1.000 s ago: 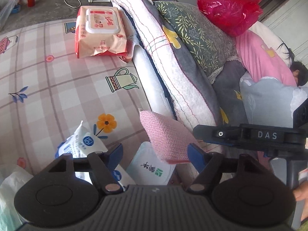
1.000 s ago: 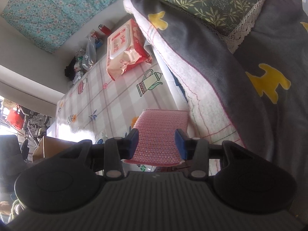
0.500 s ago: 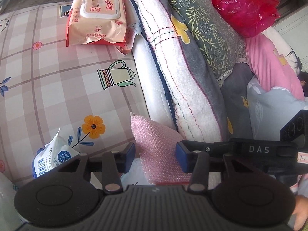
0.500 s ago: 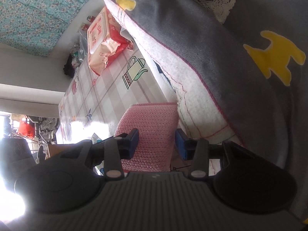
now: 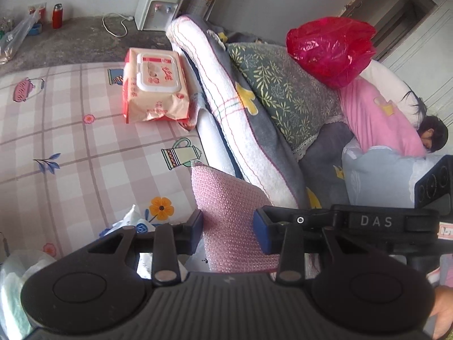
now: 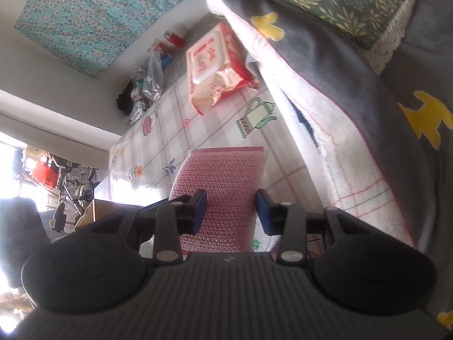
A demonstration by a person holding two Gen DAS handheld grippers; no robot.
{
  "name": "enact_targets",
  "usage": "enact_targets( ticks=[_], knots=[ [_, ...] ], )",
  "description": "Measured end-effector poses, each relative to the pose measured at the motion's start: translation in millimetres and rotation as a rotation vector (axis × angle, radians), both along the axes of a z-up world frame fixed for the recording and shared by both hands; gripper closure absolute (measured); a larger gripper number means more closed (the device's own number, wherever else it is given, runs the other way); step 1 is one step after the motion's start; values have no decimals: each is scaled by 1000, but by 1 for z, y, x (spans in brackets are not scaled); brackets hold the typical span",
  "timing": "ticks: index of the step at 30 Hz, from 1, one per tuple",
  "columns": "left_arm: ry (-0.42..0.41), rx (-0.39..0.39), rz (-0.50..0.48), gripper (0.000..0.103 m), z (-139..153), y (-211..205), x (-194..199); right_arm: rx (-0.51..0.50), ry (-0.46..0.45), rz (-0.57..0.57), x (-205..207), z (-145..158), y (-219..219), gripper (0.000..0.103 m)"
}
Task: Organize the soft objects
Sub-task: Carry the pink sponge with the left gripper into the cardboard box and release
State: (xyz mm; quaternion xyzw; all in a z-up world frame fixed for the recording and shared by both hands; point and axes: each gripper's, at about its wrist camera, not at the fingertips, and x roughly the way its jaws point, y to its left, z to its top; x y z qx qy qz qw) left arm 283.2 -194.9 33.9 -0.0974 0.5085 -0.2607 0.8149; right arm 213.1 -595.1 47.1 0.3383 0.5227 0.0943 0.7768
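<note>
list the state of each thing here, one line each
pink knit cloth: lifted, between both tongs
left tongs: shut on the cloth
right tongs: shut on the cloth
wet wipes pack: lid closed, lying flat
red plastic bag: bunched, resting on the pillows
folded blanket: folded, on edge

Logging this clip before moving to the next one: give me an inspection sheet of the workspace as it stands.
Surface: pink plaid tablecloth with teapot and flower prints.
Job's things: pink knobbly woven cloth, upright between both claws.
Clutter: orange wet-wipes pack with white lid; small blue-and-white tissue packet; red plastic bag.
Grippers: left claw straddles the cloth, pads apart; right claw likewise; whether either pinches it cannot be told.
Cables: white cord on the grey ledge.
Surroundings: grey blanket with yellow shapes; green leaf-print pillow; white water dispenser; person in pink lying down.
</note>
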Motion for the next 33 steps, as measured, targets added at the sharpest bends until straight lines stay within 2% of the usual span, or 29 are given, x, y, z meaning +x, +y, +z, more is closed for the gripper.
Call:
enact_targets(
  ticks=[3,7,11,15,21,25,29,33],
  knots=[
    [-57,-7,50,63,26,38,-13,13,-56,49,-4,27,26,65],
    [-138,20,149,64,59,108,-33,47,-118,145,-5,54,83,65],
    [-160,41,290,63,76,193,-54,86,-155,291,-1,73,176,65],
    [-166,75,439,63,81,282,-72,145,-153,439,9,79,276,65],
    [-134,143,613,63,63,393,-79,176,-83,618,19,65,426,65],
    [-100,195,666,65,38,448,-62,189,-8,656,25,42,504,65],
    [-74,215,690,66,12,484,-40,187,50,640,37,15,554,65],
    [-75,250,685,65,-6,501,-22,202,82,585,53,-13,573,65]
  ],
)
